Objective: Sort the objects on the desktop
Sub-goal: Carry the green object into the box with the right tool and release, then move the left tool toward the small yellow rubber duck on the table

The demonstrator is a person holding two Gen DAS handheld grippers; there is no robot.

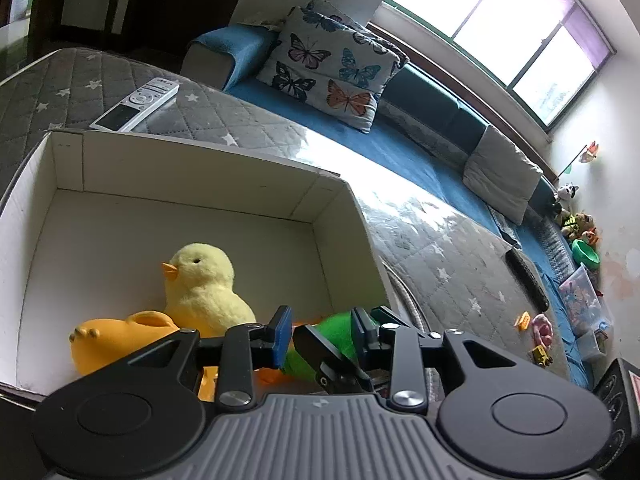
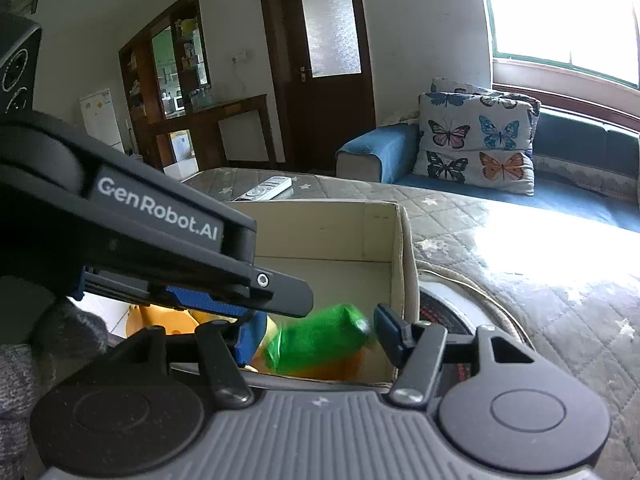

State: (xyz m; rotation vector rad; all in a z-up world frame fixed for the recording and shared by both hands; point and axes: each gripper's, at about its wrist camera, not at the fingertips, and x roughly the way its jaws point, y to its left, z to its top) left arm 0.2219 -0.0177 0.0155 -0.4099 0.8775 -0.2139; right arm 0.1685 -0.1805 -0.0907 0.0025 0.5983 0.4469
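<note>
A white cardboard box [image 1: 192,168] sits on the quilted table. Inside it are a yellow plush chick [image 1: 204,292], an orange rubber toy [image 1: 120,340] and a green toy [image 1: 336,336]. My left gripper [image 1: 322,330] is open over the box's near edge, with a black finger of the other gripper crossing between its fingers. In the right wrist view the box [image 2: 402,248] lies ahead, and the green toy [image 2: 320,342] is blurred between the fingers of my open right gripper [image 2: 318,336], apart from both pads. The left gripper's body [image 2: 160,236] crosses this view above the toy.
A white remote [image 1: 136,104] lies on the table beyond the box. A blue sofa with a butterfly pillow [image 1: 328,68] runs along the table's far side. A dark remote [image 1: 526,278] and small toys [image 1: 536,332] lie on the table at the right. A speaker [image 1: 618,408] stands at the near right.
</note>
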